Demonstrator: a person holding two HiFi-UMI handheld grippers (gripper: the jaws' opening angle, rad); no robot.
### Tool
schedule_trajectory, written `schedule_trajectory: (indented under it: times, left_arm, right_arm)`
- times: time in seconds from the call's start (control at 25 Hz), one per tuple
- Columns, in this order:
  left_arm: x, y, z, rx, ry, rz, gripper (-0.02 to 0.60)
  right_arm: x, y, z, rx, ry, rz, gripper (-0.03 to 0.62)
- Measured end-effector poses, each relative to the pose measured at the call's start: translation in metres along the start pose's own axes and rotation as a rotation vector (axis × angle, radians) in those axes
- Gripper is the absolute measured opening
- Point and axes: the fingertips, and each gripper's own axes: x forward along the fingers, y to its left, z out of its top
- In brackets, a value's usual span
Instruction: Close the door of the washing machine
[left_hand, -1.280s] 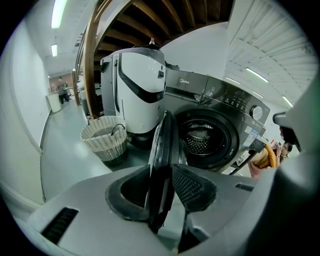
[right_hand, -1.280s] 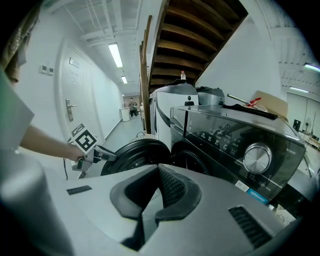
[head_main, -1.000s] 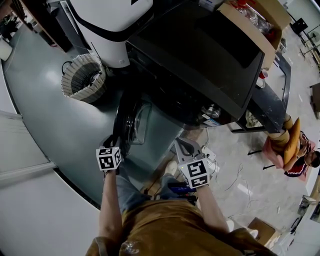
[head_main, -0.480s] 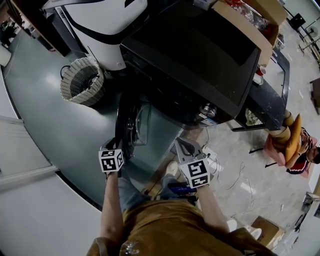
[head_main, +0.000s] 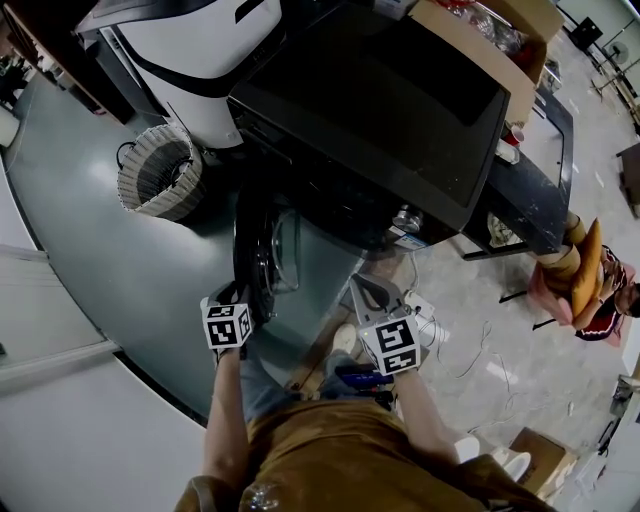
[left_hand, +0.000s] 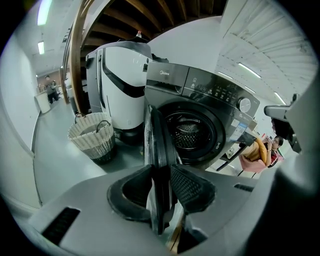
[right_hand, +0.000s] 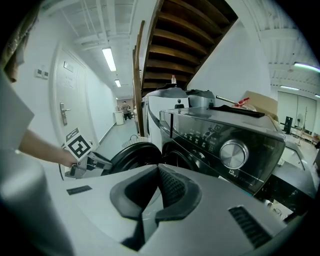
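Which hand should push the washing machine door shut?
Left. The left tongs have just been closing on the edge of the open door; the right tongs are shut, empty, away from it.

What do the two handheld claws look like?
The left claw and right claw both have grey plastic bodies with black, cross-hatched pads. Each carries a white cube with black square markers. The forearms have no sleeves, and the clothing is brown.
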Motion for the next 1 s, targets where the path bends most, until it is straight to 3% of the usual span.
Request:
schedule_trajectory:
  times: [0.52, 1.0]
  left_arm:
    - [0.006, -0.035, 0.002, 0.010, 0.013, -0.079, 0.133]
    - [0.015, -0.068, 0.008, -0.004, 0.026, -0.156, 0.135]
  right_arm:
    - [-0.012, -0.006, -0.010, -0.028, 0.020, -0.034, 0.012]
    - [-0.029, -0.022, -0.030, 0.017, 0.040, -0.083, 0.012]
